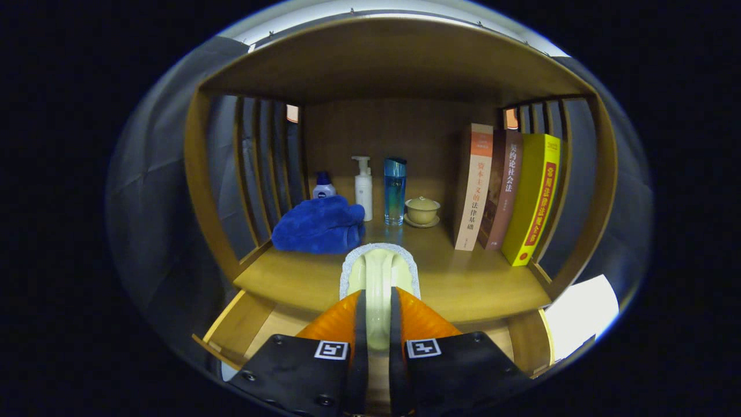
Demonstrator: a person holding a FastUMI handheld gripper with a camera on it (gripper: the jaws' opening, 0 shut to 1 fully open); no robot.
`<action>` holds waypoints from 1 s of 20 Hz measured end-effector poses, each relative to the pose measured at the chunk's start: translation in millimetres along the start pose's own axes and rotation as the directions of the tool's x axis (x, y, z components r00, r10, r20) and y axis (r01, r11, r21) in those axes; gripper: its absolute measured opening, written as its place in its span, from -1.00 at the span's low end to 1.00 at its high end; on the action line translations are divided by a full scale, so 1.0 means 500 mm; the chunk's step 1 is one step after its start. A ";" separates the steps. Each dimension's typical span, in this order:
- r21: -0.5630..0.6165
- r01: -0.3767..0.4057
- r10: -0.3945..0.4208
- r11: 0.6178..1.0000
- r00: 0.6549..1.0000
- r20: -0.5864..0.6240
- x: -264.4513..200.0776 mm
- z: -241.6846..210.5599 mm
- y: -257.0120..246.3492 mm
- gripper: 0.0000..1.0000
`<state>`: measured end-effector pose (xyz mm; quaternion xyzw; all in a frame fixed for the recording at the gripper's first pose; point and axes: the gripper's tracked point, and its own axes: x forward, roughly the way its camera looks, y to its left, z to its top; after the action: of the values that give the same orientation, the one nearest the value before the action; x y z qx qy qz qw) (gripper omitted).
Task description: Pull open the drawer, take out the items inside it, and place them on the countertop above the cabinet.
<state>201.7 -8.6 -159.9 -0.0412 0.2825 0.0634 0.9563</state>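
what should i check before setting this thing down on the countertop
1. Grip: gripper fingers closed on the pale scrubber held between them: ok.
2. Drawer pulled open below the countertop: ok.
3. Landing spot: bare countertop just ahead of the fingers: ok.
4. Clearance from the blue towel, bottles, lidded cup and books farther back: ok.
5. Scrubber already resting on the countertop or above it: cannot tell.
6. Other items left in the drawer: cannot tell, fingers hide most of it.
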 end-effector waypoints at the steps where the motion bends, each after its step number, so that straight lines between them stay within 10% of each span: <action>1: -0.004 0.017 -0.017 1.000 1.000 -0.019 0.032 -0.001 -0.004 -0.54; 20: 0.031 0.149 -0.144 0.988 0.983 -0.116 0.220 -0.042 -0.059 -0.44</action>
<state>286.3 -29.2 -236.1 -0.0465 0.3337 -0.0153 0.9414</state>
